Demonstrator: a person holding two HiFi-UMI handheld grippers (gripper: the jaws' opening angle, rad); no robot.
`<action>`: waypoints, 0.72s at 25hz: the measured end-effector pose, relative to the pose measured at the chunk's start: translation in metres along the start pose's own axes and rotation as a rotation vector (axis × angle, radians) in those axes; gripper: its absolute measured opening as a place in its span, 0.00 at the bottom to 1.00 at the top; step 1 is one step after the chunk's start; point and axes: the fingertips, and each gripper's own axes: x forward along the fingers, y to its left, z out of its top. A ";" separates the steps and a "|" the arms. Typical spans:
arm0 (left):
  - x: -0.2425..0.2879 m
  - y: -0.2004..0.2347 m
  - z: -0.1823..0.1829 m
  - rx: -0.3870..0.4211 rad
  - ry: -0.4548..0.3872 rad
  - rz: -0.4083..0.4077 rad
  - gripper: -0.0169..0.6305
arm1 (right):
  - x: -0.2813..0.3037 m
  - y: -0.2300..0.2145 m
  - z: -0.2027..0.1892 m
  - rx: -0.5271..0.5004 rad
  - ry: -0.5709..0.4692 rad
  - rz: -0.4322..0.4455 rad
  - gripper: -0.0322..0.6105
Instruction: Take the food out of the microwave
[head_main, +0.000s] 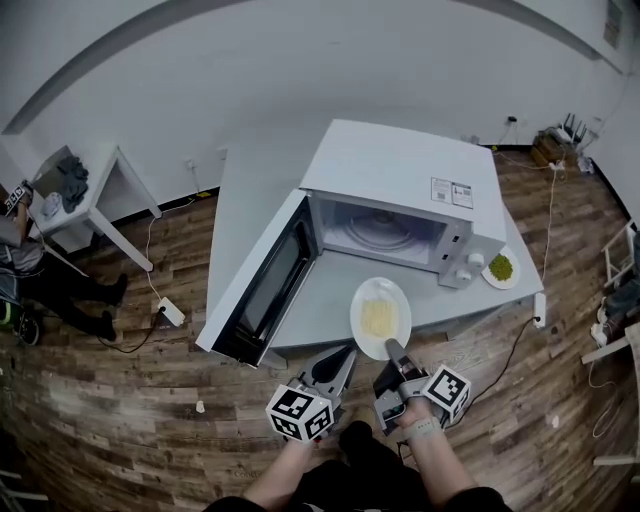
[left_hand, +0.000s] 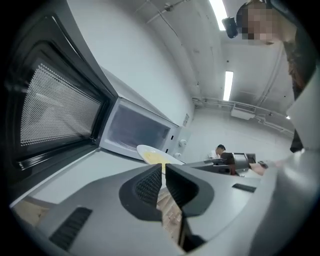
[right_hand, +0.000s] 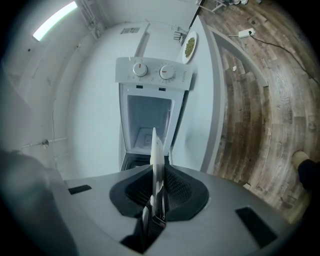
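From the head view, the microwave (head_main: 400, 175) stands on the grey tabletop (head_main: 250, 190) with its door (head_main: 265, 290) swung wide at 9 o'clock. The plate (head_main: 360, 305) of yellow food (head_main: 377, 318) is outside the cavity, over the tabletop's near edge. It lies at 12 o'clock from the right tool (head_main: 391, 346), which pinches its near rim. The left tool (head_main: 344, 357) is just beside, with the plate at its 1 o'clock and apart from it. A small plate (head_main: 500, 268) of green food lies at 3 o'clock of the microwave.

In the left gripper view, the left tool (left_hand: 164, 172) is pressed almost together on nothing; the plate (left_hand: 145, 150) shows beyond its tips.

In the right gripper view, the right tool (right_hand: 156, 172) clamps the plate (right_hand: 155, 150), seen edge-on between the pads, running toward 12 o'clock and the open microwave (right_hand: 150, 115).
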 end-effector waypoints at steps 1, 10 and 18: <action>-0.007 -0.001 -0.001 -0.006 0.000 0.005 0.07 | -0.005 0.000 -0.004 0.002 0.001 -0.003 0.14; -0.052 -0.012 -0.006 -0.020 -0.009 0.024 0.07 | -0.042 0.002 -0.041 0.010 0.018 -0.021 0.14; -0.076 -0.035 -0.007 -0.010 -0.022 0.002 0.07 | -0.072 0.009 -0.060 0.000 0.019 -0.009 0.14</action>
